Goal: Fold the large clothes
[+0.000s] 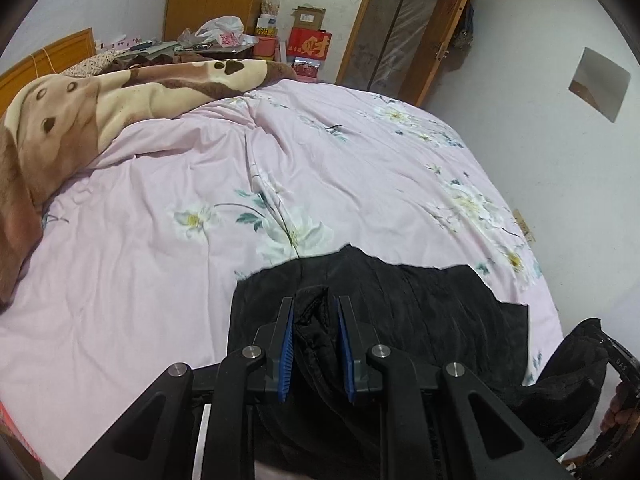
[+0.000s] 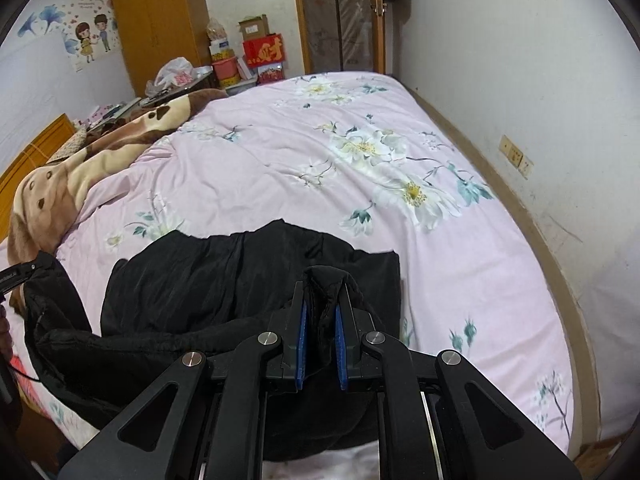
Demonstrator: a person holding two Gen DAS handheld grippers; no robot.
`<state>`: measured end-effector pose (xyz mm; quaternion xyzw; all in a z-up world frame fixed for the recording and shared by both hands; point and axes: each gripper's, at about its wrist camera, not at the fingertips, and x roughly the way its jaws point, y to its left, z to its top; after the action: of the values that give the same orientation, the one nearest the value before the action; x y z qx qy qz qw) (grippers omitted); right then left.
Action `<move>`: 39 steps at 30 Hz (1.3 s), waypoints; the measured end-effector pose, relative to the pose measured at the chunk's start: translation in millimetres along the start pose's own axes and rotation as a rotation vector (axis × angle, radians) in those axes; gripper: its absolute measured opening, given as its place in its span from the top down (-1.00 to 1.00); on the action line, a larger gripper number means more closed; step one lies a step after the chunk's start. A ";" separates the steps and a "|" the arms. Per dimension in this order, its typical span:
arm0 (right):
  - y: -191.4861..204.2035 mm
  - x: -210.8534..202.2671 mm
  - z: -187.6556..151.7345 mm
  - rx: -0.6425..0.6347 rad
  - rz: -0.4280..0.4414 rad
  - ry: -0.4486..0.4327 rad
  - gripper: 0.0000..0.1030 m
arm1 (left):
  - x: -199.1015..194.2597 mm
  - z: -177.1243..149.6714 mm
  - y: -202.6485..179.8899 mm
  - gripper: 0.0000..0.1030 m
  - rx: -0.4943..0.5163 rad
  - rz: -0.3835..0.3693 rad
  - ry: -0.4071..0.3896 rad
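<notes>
Both of your grippers, the left gripper (image 1: 314, 308) and right gripper (image 2: 321, 294), pinch the black coat's (image 1: 400, 304) near edge, so next carry it across the bed (image 1: 160, 280) to fold it.

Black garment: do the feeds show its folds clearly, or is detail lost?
Left wrist view: black garment mostly flat dark, faint sheen creases; edges bend from fisheye. Right wrist view: same garment shows soft creases, no glare; bedspread evenly lit.

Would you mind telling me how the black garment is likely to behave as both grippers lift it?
Probably floppy: the black garment sags between the left gripper and right gripper. Its sheen suggests slippery fabric. It looks padded, so likely bulky yet light.
</notes>
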<state>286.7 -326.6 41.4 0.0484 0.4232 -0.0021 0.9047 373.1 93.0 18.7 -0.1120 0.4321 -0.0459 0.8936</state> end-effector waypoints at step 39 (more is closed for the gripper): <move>-36.5 138.4 7.8 0.017 0.117 0.165 0.07 | 131.5 -7.9 42.7 -0.08 0.008 -0.078 0.184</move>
<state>379.8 -358.4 -62.7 0.0807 0.4927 0.0513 0.8650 448.1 109.6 -96.5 -0.1205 0.5076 -0.0924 0.8481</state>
